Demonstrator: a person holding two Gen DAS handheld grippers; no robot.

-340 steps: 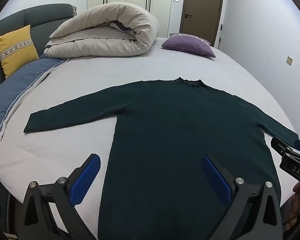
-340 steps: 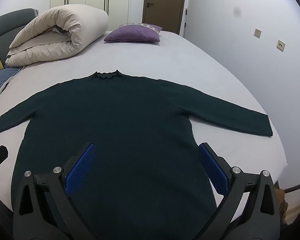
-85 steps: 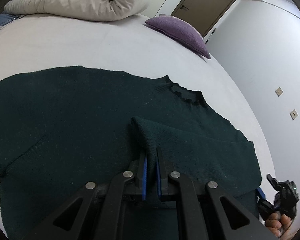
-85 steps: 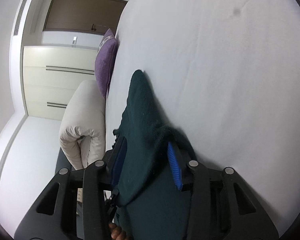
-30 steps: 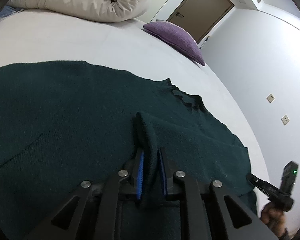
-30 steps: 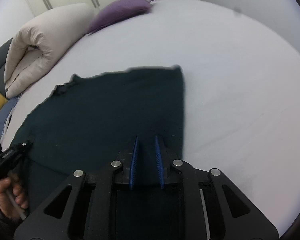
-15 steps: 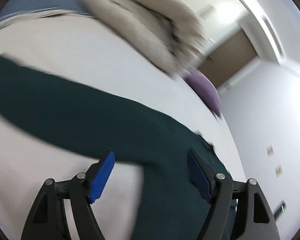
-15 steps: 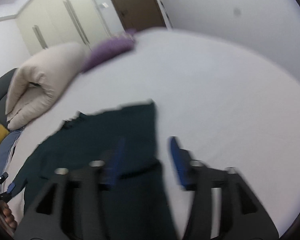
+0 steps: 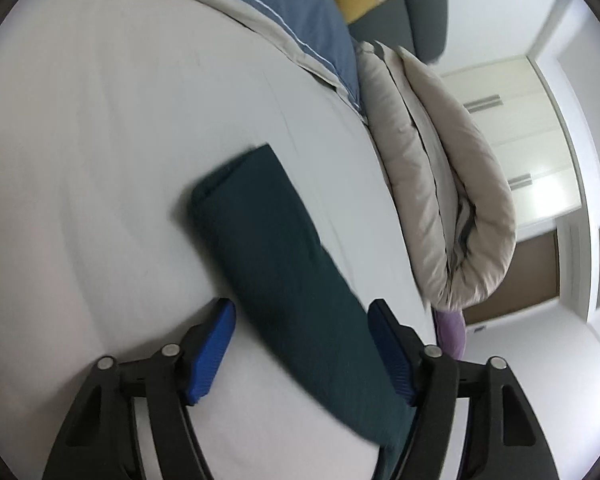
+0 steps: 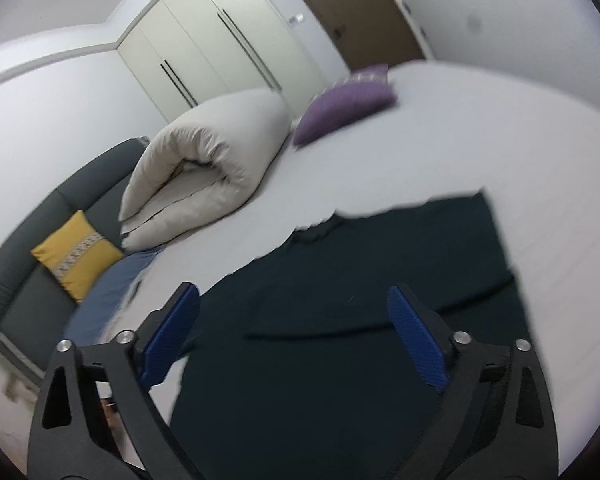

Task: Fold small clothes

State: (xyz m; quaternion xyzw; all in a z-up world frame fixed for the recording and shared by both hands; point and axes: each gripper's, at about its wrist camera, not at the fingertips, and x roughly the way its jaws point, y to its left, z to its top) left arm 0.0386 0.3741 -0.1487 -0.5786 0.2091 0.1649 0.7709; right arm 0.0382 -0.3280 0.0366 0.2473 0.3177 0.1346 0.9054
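Note:
A dark green sweater [image 10: 380,320] lies flat on the white bed [image 10: 500,140]. In the right wrist view its right sleeve is folded in over the body. In the left wrist view its left sleeve [image 9: 276,256] lies stretched out on the sheet, cuff end far from me. My left gripper [image 9: 304,348] is open, its blue pads on either side of the sleeve, just above it. My right gripper [image 10: 296,340] is open and empty above the sweater's body.
A rolled beige duvet [image 10: 208,172] lies at the head of the bed, also in the left wrist view [image 9: 440,184]. A purple pillow [image 10: 348,100], a yellow cushion [image 10: 76,256] and a blue pillow [image 9: 292,12] lie around it. A wardrobe and a door stand behind.
Both grippers have let go of the folded right sleeve and opened. The left gripper has swung over to the outstretched left sleeve. The right gripper has lifted back above the body.

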